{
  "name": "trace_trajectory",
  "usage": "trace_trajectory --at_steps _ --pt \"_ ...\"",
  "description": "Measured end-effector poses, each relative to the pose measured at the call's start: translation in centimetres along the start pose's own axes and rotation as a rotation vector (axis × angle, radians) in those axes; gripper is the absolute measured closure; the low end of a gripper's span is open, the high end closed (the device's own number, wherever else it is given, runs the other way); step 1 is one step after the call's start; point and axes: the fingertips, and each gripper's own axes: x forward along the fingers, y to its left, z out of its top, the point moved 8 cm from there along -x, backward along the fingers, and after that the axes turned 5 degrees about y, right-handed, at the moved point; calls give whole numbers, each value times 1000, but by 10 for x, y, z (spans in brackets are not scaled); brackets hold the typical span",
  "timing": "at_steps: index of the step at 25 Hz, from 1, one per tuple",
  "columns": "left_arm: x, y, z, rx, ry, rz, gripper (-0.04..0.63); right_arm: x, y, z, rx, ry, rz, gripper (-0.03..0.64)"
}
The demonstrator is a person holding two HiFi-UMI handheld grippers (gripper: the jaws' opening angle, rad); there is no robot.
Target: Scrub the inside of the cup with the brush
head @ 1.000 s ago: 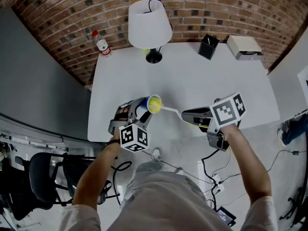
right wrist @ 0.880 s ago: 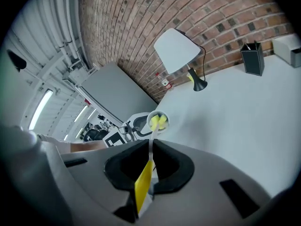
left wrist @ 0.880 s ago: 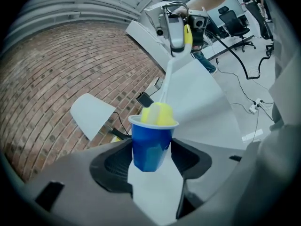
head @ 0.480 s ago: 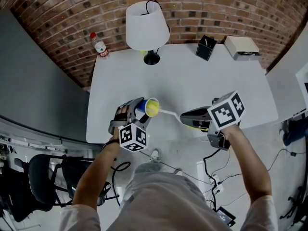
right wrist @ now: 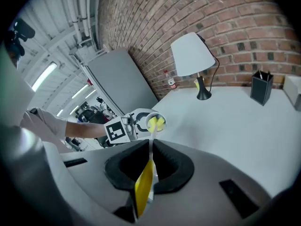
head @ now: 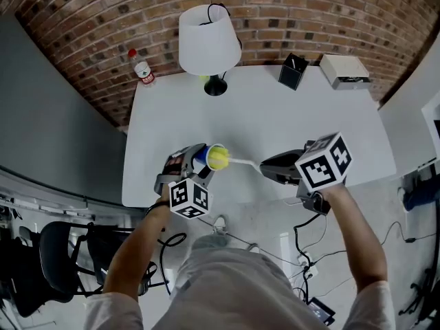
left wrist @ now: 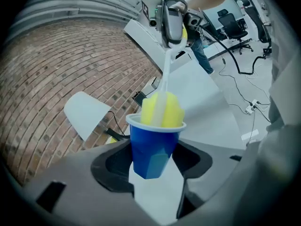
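Note:
A blue cup point(left wrist: 154, 145) with a white rim is clamped between the jaws of my left gripper point(head: 194, 163), tipped on its side with its mouth toward my right hand. The cup point(head: 204, 158) hangs over the table's front left part. A brush with a yellow sponge head point(left wrist: 162, 109) and a thin white stem point(head: 244, 161) pokes into the cup's mouth. Its yellow handle point(right wrist: 143, 182) is pinched in my right gripper point(right wrist: 149, 173), which is also in the head view as the right gripper point(head: 275, 168). The sponge head point(right wrist: 156, 122) sits partly inside the rim.
A white table point(head: 275, 119) carries a lamp with a white shade point(head: 204, 38), a black pen holder point(head: 293, 70) and a white box point(head: 346, 69) at its far edge. A water bottle point(head: 141, 67) stands beyond the far left corner. An office chair point(head: 58, 253) is at lower left.
Both grippers drifted slightly; the cup tilted a little and the sponge head shifted at the cup's mouth. The grips on cup and brush are unchanged.

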Motion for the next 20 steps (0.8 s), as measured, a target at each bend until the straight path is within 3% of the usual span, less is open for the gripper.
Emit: trace_trajectory --at_steps 7,15,20 --pt "5 4 -12 -99 38 -23 328 -23 16 9 -235 -13 -156 592" --pt "5 6 -16 -158 43 -65 328 -28 52 9 -695 3 -332 592" --pt "5 1 -18 -149 40 -106 328 -25 68 6 -945 86 -430 592"
